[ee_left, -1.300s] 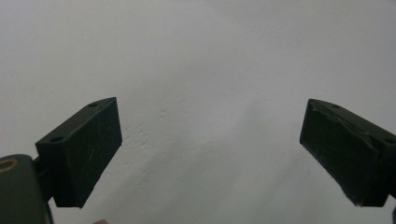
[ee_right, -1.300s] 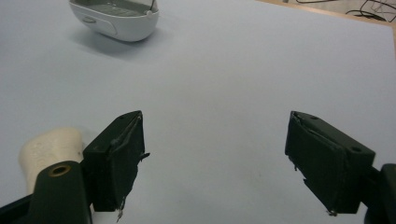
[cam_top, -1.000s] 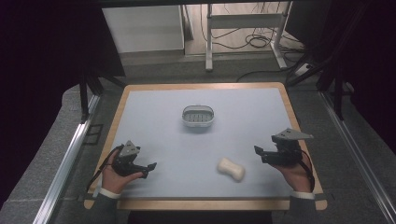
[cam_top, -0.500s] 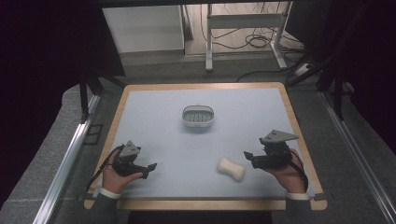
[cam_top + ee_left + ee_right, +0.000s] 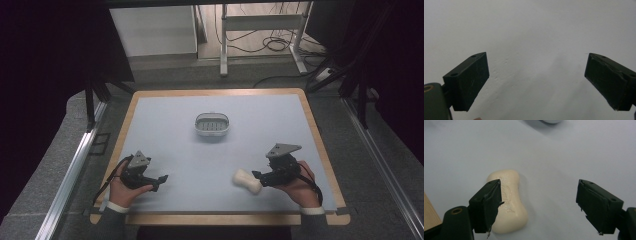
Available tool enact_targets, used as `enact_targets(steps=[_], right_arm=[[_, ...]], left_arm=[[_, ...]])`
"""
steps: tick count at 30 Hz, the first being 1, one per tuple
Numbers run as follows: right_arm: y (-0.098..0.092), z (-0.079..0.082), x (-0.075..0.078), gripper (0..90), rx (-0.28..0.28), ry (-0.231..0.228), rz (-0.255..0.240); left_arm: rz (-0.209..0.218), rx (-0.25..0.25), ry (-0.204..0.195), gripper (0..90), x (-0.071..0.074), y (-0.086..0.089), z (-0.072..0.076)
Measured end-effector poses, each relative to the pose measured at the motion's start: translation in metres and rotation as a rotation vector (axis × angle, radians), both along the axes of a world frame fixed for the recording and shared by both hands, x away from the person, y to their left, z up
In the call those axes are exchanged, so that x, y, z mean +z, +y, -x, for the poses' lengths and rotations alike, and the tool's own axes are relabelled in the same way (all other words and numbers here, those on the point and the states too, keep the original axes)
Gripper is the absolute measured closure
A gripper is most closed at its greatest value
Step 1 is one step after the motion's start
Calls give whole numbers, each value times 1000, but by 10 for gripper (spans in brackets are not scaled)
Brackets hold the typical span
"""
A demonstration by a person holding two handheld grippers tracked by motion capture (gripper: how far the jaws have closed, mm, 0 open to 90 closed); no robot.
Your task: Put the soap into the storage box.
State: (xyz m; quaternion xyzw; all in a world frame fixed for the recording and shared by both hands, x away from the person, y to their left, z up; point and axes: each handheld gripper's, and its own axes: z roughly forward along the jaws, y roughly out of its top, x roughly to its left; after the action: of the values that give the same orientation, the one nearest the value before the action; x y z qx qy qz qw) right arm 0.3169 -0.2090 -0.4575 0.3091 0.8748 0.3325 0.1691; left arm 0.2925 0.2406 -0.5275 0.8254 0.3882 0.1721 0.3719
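Two grippers sit low over the table [image 5: 165, 110], one at each near corner of its pale grey-blue top. Left gripper [image 5: 159, 181]: held in the left hand [image 5: 125, 189], jaws spread wide, bare matte surface between them in the left gripper view, nothing pinched. Centre, toward the far side: a small oval soap dish [image 5: 212, 124], grey-white, ribbed or slotted floor, standing alone and well apart from both grippers. Right of centre, near the front: a bar of soap [image 5: 247, 181], cream-coloured, waisted like a peanut, rounded ends, faint embossed marks on top, lying flat and angled on the surface. Right gripper [image 5: 256, 175]: held in the right hand [image 5: 299, 187], grey three-cornered plate on top, jaws spread wide; in the right gripper view the soap lies just beside and partly behind one jaw, the other jaw well clear of it, so not gripped. Table has a light wooden rim. Around it: grey carpeted floor, metal rails at either side, a white cabinet and a metal frame with loose cables beyond the far edge; surroundings dark.
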Motion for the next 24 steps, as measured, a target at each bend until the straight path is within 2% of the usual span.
enact_targets(steps=[7, 12, 13, 18, 23, 24], right_arm=[[8, 1, -2, 204, 20, 27, 16], [18, -1, -7, 205, 39, 65, 38], [22, -2, -9, 213, 36, 85, 55], [29, -4, -11, 227, 37, 116, 91], [45, -6, -17, 236, 67, 179, 195], [45, -6, -17, 236, 67, 179, 195]], left_arm=[[4, 3, 4, 61, 0, 0, 1], [13, 9, -4, 60, 3, 2, 3], [13, 8, -4, 60, 3, 2, 3], [4, -4, -5, 60, 4, -2, 4], [1, -9, -2, 60, 3, -4, 4], [1, -9, -2, 60, 4, -4, 4]])
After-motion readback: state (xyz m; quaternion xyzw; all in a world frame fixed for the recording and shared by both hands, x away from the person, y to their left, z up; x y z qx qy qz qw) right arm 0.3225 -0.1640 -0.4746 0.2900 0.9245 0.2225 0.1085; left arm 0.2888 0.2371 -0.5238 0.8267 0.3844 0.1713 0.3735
